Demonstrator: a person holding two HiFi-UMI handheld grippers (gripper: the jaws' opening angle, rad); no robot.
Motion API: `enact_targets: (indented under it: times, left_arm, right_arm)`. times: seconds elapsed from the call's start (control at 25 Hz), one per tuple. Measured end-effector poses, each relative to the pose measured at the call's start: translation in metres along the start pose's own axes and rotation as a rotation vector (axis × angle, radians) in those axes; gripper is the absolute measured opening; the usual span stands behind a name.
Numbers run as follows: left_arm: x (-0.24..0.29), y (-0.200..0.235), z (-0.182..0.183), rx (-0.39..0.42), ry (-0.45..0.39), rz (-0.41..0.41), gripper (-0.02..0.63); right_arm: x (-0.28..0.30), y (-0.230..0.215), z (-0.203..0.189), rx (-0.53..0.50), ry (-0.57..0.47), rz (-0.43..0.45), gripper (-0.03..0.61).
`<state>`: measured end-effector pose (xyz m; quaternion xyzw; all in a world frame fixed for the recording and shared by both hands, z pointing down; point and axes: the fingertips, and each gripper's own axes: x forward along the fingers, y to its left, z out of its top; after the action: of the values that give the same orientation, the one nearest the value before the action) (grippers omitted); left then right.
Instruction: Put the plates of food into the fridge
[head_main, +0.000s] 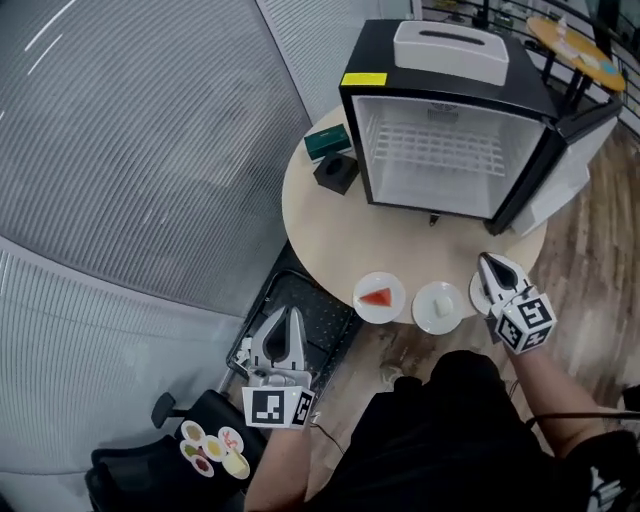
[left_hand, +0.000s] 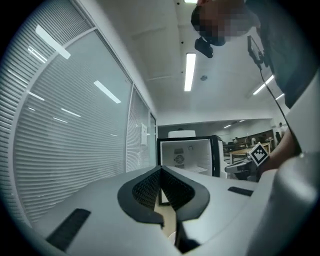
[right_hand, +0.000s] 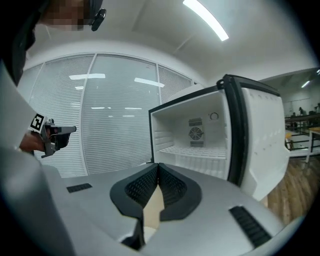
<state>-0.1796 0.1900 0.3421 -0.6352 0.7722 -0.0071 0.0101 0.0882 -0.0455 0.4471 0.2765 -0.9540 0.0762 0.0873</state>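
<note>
The left hand-held gripper (head_main: 291, 313) and right hand-held gripper (head_main: 487, 262) are grey with black ribbed pads (left_hand: 147, 190). Each has a black-and-white marker cube (head_main: 278, 406) at roughly six o'clock. The clothing (head_main: 440, 420) is black.

The fridge (head_main: 440, 150) before me was black outside and white inside, with a yellow label (head_main: 363, 79) at one top corner and a white box (head_main: 450, 50) above. The round surface (head_main: 320, 210) was pale beige. The first plate (head_main: 380, 297) was white under a red slice, and the second plate (head_main: 438, 306) was white under white food. My left gripper (head_main: 293, 312) and right gripper (head_main: 487, 262) were grey, with jaws lined in ribbed black and cubes marked in black-and-white squares.
</note>
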Motion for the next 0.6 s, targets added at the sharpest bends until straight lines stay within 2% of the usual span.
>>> enact_targets:
  times: [0.12,0.28,0.44,0.6]
  left_arm:
    - [0.031,-0.022,-0.005,0.003,0.000,-0.112,0.003]
    - [0.064,-0.042,-0.012,-0.012,0.000,-0.196,0.003]
    - [0.088,-0.062,-0.018,0.010,0.010,-0.259,0.003]
    - [0.107,-0.081,-0.025,0.014,0.029,-0.307,0.003]
  right_arm:
    - [-0.029,-0.029,-0.020,0.023,0.029,-0.114,0.005]
    - [-0.061,-0.065,-0.046,0.084,0.048,-0.237,0.005]
    - [-0.085,-0.081,-0.071,0.105,0.078,-0.265,0.005]
    - [-0.100,-0.094,-0.093,0.194,0.086,-0.290,0.005]
